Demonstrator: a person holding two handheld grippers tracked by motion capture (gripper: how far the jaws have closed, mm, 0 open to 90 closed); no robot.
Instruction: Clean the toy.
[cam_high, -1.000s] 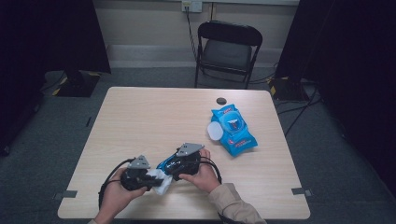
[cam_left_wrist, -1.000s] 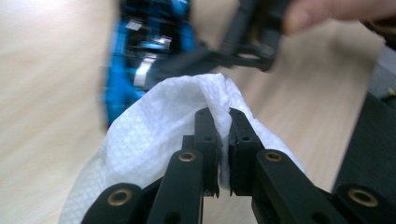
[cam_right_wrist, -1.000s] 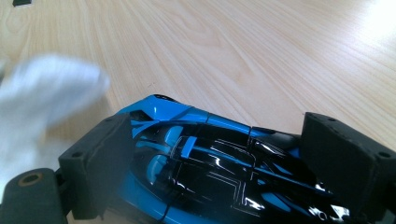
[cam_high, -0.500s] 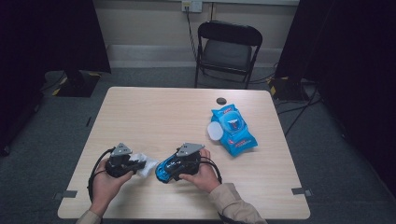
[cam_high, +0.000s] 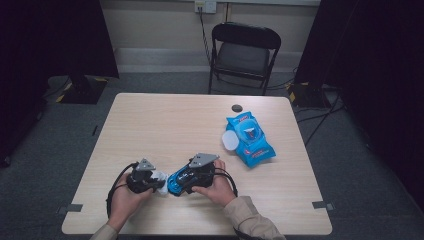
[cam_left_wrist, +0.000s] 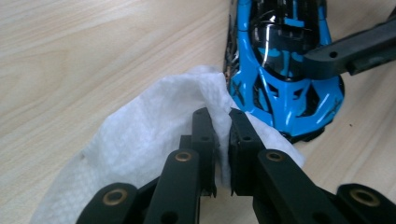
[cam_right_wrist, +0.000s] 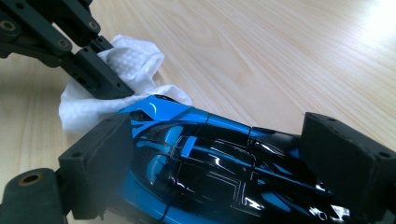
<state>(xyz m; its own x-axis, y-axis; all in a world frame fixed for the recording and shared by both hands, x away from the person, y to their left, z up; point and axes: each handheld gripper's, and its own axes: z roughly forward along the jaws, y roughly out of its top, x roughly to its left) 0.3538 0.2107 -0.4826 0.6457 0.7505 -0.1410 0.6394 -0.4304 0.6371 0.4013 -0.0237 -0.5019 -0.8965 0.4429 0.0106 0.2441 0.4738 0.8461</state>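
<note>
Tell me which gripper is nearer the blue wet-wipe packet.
Right. The right gripper, holding the blue toy car, sits closer to the blue wet-wipe packet; the left gripper is farther left.

A light wooden table stands on grey carpet. Behind it sits a black folding chair against a pale wall — with a socket above — and dark curtains hang on both sides.

no readable text, labels or signs
</note>
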